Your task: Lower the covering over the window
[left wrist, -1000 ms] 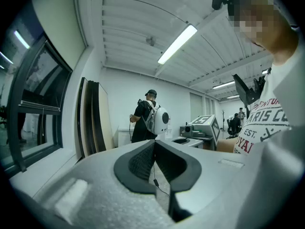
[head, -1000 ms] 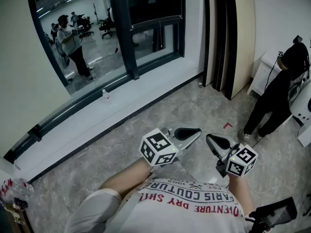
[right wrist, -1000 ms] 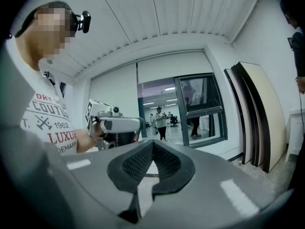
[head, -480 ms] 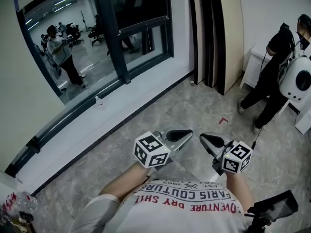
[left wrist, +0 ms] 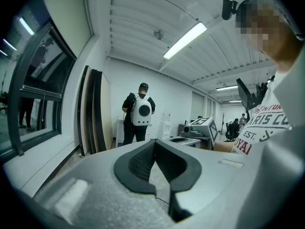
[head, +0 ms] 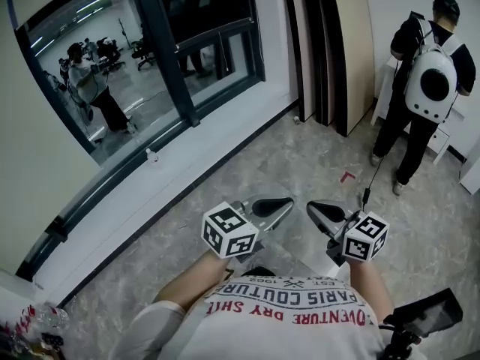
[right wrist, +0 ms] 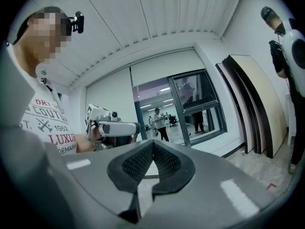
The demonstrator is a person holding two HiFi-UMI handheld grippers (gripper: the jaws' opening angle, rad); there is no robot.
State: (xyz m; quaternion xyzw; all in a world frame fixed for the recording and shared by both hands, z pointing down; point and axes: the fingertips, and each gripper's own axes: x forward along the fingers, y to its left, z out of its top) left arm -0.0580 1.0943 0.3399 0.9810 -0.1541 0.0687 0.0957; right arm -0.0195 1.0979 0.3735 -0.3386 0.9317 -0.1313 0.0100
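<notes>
Grey left gripper [head: 289, 202] and right gripper [head: 310, 208]: jaws together, nothing between, side by side; window [head: 112, 66] left.

We see the floor [head: 300, 156] across the middle of the head view as grey, marbled, stone-look tile with a soft sheen. At upper left the window glass [head: 105, 81] is glossy, set in a dark, smooth frame [head: 166, 58] above a plain white matt sill [head: 195, 163]. The left gripper [left wrist: 153, 143] and right gripper [right wrist: 152, 143] show matt grey plastic shells and black pads [left wrist: 138, 162] with a fine ribbed texture. The T-shirt [head: 292, 321] is printed white cloth; the backpack [head: 433, 77] at upper right is a shiny white hard shell.
</notes>
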